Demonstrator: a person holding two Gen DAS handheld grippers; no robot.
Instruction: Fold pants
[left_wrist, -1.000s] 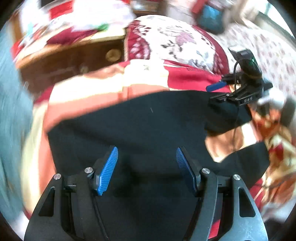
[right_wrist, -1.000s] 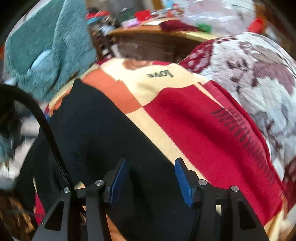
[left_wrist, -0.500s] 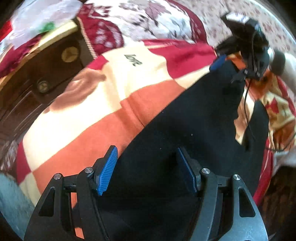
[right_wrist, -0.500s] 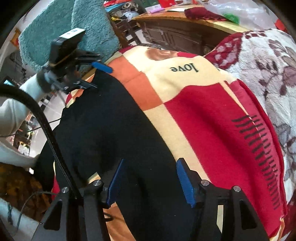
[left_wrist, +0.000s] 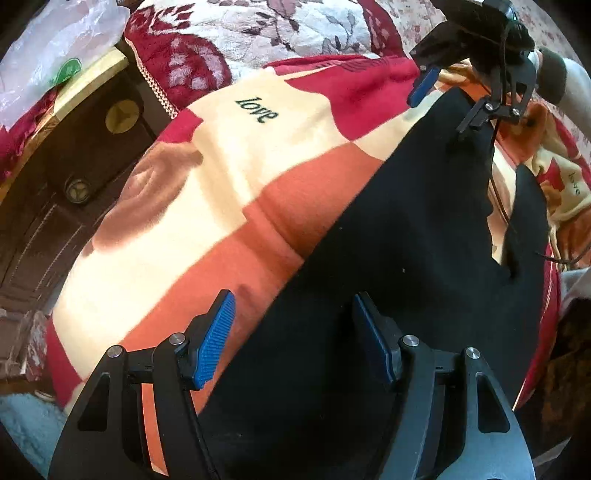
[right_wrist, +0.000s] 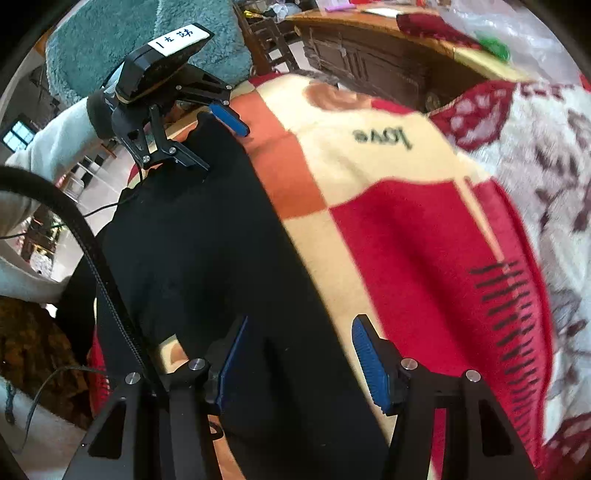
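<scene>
— So where are the pants (left_wrist: 388, 229) right now?

— Spread flat on the checked blanket (left_wrist: 229, 177) that covers the bed, a long black strip running between my two hands. One split end shows blanket through the gap.

— And your left tool (left_wrist: 291, 336)?

— Released, fingers apart. It sits low over one end of the pants, straddling the long edge: one blue pad (left_wrist: 216, 334) is over orange blanket, the other over black cloth. Nothing is between them.

— The right tool (right_wrist: 299, 363)?

— Also spread wide, over the opposite end. From the left wrist camera its pads look parted above the far corner of the fabric; I cannot tell whether it touches the cloth.
</scene>
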